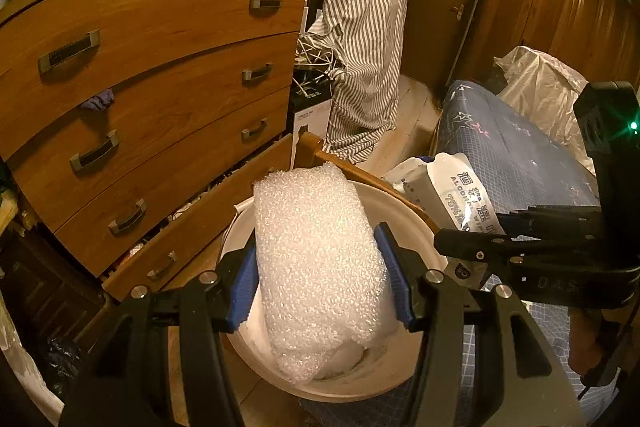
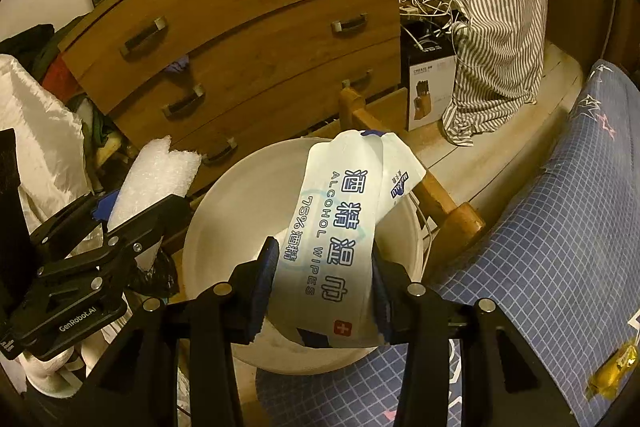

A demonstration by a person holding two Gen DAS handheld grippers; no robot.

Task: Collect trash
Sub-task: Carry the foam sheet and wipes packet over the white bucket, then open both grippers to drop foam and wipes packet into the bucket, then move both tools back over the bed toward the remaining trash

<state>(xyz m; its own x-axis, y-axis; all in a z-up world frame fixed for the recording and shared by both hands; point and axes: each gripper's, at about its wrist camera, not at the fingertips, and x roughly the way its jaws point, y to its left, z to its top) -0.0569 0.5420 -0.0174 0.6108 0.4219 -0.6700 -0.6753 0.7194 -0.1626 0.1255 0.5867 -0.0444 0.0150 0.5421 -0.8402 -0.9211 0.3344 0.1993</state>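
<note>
My left gripper (image 1: 320, 279) is shut on a roll of white bubble wrap (image 1: 316, 267) and holds it over a white round bin (image 1: 412, 227). My right gripper (image 2: 324, 291) is shut on a white alcohol wipes packet (image 2: 340, 235) and holds it over the same bin (image 2: 240, 203). The right gripper (image 1: 472, 243) shows at the right of the left wrist view with the packet (image 1: 452, 191). The left gripper (image 2: 104, 227) and bubble wrap (image 2: 156, 175) show at the left of the right wrist view.
A wooden chest of drawers (image 1: 160, 87) stands behind the bin, its lowest drawer pulled out. A striped shirt (image 1: 360, 27) hangs beside it over a tangle of cables. A blue patterned bed cover (image 2: 560, 227) lies on the right. A yellow wrapper (image 2: 612, 371) lies on it.
</note>
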